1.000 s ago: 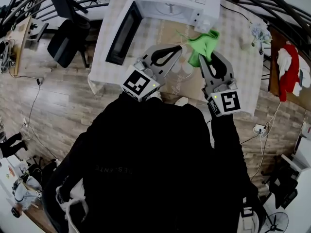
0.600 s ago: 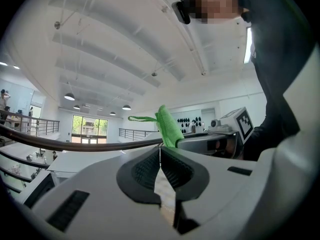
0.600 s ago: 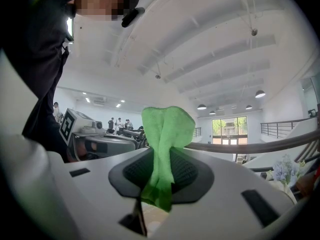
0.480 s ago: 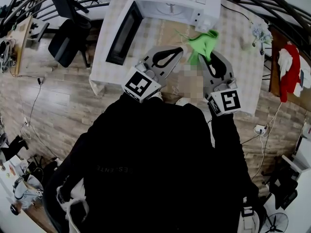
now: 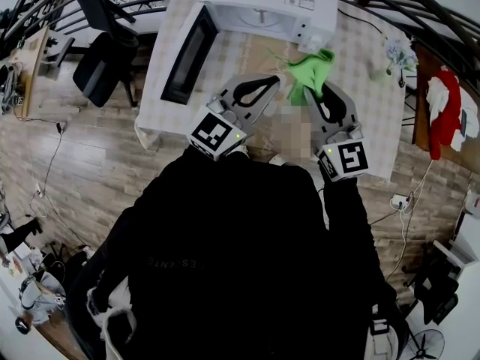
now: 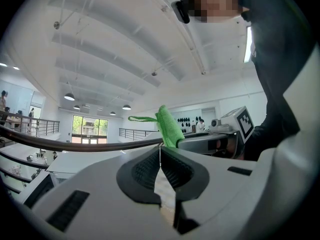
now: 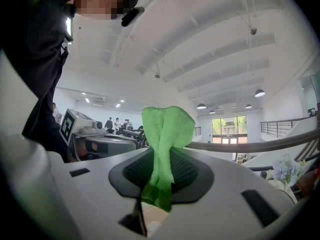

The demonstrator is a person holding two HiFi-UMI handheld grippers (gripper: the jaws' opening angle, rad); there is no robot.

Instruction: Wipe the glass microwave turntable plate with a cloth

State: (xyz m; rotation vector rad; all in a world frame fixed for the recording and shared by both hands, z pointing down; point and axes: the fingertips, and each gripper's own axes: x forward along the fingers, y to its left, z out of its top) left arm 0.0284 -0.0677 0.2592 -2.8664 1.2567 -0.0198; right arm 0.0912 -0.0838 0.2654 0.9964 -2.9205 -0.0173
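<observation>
The glass turntable plate [image 6: 75, 145] is held up off the tabletop [image 5: 373, 118] and is seen edge-on as a dark curved band. Its rim is clamped between the closed jaws of the left gripper [image 6: 160, 156], which is pointed up toward the ceiling. The right gripper [image 7: 162, 164] is also turned upward, and its jaws are closed on a green cloth [image 7: 167, 129], which is bunched between the pads and stands up above them. In the right gripper view the plate's rim [image 7: 250, 145] is seen running off to the right from just behind the cloth. Whether the cloth is pressed against the glass cannot be told.

In the head view the two grippers are held near each other in front of the person, left gripper [image 5: 271, 81] and right gripper [image 5: 321, 88], with the cloth [image 5: 311, 70] at the right one's tip. Beyond them a white microwave [image 5: 262, 2] is seen on the tabletop with its door [image 5: 189, 51] swung open.
</observation>
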